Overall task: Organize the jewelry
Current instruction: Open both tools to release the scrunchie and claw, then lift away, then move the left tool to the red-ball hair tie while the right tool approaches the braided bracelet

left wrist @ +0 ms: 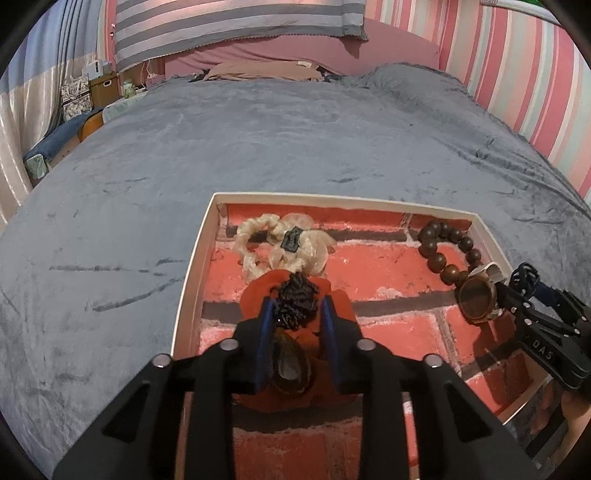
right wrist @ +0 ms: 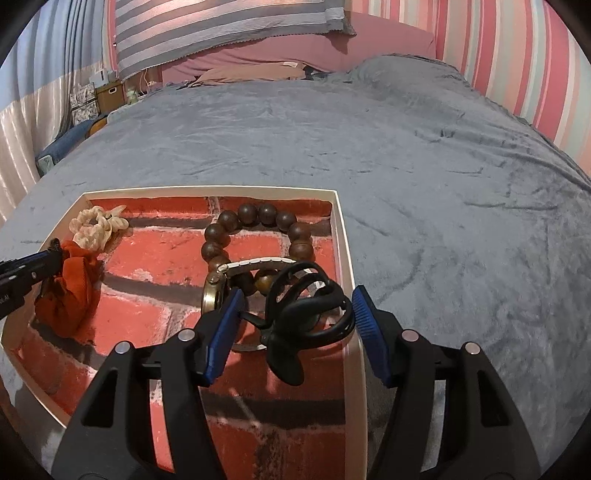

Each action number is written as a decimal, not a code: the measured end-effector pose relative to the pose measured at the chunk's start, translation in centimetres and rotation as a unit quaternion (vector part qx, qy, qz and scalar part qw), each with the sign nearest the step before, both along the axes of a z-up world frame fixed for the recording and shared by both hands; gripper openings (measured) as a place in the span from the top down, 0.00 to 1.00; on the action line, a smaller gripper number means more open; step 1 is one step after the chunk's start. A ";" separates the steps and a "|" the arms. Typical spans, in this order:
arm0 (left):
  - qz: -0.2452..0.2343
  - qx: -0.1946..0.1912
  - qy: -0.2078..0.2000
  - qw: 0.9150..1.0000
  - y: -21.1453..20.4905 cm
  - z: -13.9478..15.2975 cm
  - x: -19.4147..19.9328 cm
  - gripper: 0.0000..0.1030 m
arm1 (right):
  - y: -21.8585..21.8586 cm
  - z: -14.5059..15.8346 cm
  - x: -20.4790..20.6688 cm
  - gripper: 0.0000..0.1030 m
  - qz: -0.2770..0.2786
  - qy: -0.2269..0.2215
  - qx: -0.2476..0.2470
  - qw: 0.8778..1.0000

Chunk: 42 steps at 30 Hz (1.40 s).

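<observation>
Jewelry is gathered in a shallow white-rimmed tray (left wrist: pixel 192 266) lined with a red brick-pattern sheet, set on a grey plush bedspread (left wrist: pixel 295 140).

An orange-red fabric scrunchie (right wrist: pixel 70 291) with a dark beaded/braided knot (left wrist: pixel 295 301) is pinched between the 2 blue pads of the left gripper (left wrist: pixel 297 314), fingers drawn in against the item. A dark glossy oval piece is seen lower between the fingers; what it is cannot be told. The scrunchie is at the tray's left side, touching the lining in the right wrist view.

Just beyond it, a cream ruffled scrunchie (left wrist: pixel 280 247) with a small dark tag is lying in the tray's far left corner, touching the orange one.

A brown wooden bead bracelet (right wrist: pixel 255 236) is lying at the tray's far right. A round-faced watch (left wrist: pixel 478 295) with a pale link band (right wrist: pixel 258 264) is resting on the bracelet's near beads.

A black hair claw clip (right wrist: pixel 306 317) is seen between the fingers of the right gripper (right wrist: pixel 295 321), near the tray's right rim. The blue pads are spread wide, with a gap visible on the left side; on the right, contact with the clip cannot be told.

Outward: a striped grey-and-white pillow (left wrist: pixel 236 33) and a pink headboard cushion (left wrist: pixel 369 51) at the bed's far end, pink striped wall (left wrist: pixel 517 81) on the right, storage boxes (left wrist: pixel 92 88) at far left.
</observation>
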<state>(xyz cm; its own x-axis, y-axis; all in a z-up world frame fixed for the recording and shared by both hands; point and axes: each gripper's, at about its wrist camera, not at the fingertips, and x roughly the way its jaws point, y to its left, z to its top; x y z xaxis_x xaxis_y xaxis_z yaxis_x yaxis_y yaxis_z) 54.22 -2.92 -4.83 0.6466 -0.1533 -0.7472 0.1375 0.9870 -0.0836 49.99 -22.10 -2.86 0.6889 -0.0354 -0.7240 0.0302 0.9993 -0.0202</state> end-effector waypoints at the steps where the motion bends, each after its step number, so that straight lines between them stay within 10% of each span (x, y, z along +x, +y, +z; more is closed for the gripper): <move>1: 0.001 0.000 0.001 1.000 0.1 -0.2 -0.1 0.65 | 0.2 -0.1 -0.1 0.41 0.001 -0.003 -0.009 1.000; 13: -0.015 -0.002 -0.015 1.000 0.1 2.8 -3.2 0.26 | -0.8 2.3 -2.4 0.05 0.011 -0.026 0.022 0.999; 20: -0.043 -0.003 -0.067 0.997 1.3 8.5 -8.7 0.09 | -2.3 7.5 -7.6 0.04 0.019 -0.056 0.021 0.998; 28: -0.029 -0.017 -0.103 0.994 5.8 13.0 -16.6 0.07 | -5.0 10.8 -16.4 0.04 0.001 -0.084 0.025 0.996; 42: -0.003 -0.026 -0.093 0.995 6.6 10.2 -27.3 0.07 | -10.1 9.7 -29.0 0.04 -0.038 -0.079 0.010 0.996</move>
<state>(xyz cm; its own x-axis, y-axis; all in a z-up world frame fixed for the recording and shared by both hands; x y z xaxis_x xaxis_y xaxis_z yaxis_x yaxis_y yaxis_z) 26.96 3.71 5.38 0.7720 -0.1924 -0.6058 0.1611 0.9812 -0.1063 20.97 -32.16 6.85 0.7907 -0.0775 -0.6073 0.1063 0.9943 0.0115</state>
